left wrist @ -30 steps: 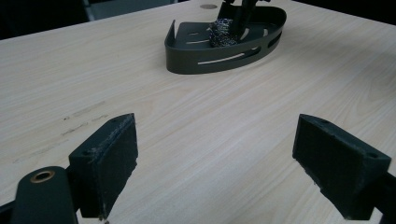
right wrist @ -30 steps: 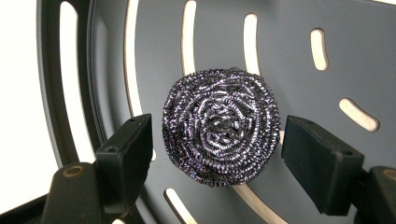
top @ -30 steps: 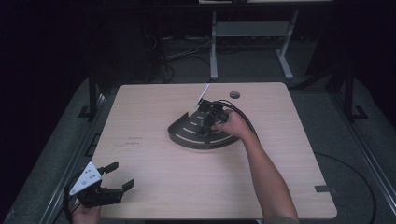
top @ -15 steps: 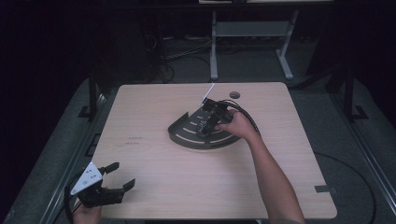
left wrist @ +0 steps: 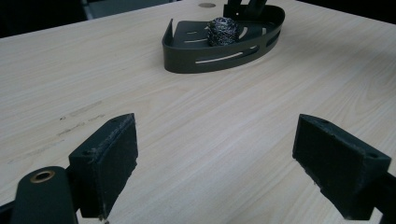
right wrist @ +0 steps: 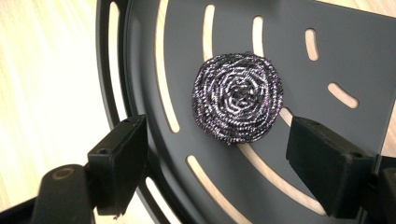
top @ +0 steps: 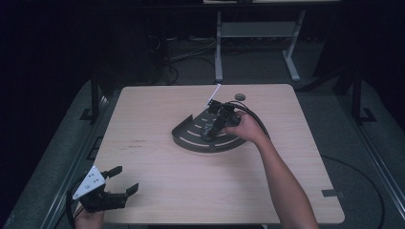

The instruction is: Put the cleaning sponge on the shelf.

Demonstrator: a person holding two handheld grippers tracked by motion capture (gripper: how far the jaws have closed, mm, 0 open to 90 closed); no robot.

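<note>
A dark quarter-round slotted tray (top: 184, 138) sits mid-table. In it lies a round steel-wool scrubber (right wrist: 238, 97), also seen in the left gripper view (left wrist: 223, 31). My right gripper (top: 210, 128) hovers over the tray floor (right wrist: 355, 56), pointing down. Its jaws have just been opening, and the right gripper (right wrist: 215, 135) is open, with the scrubber lying free just beyond the pads, touching neither. My left gripper (top: 125, 179) rests at the near left corner of the table, open (left wrist: 217, 123) with only bare wood between its pads, and faces the tray (left wrist: 210, 58).
A white strip (top: 213, 94) leans behind the tray, near a round grommet (top: 239, 97) in the tabletop. A metal stand (top: 253, 33) rises past the far edge. A piece of dark tape (top: 329, 193) marks the near right corner.
The right gripper has risen a little over the tray and its jaws stand wider. The left gripper has not moved.
</note>
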